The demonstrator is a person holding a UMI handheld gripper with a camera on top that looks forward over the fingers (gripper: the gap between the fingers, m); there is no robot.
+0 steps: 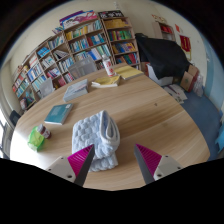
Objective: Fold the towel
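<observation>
A white-grey towel (95,137) lies bunched up on the round wooden table (150,115), just ahead of my left finger and partly between the fingers. My gripper (115,160) is open and holds nothing. Its pink pads (82,160) stand wide apart, with bare tabletop between them on the right side. The towel's near edge reaches down beside the left pad.
A teal book (58,114) and a green object (38,137) lie left of the towel. Books and papers (108,80) lie at the table's far side. Bookshelves (80,45) line the wall beyond. A dark chair (165,55) stands at the far right.
</observation>
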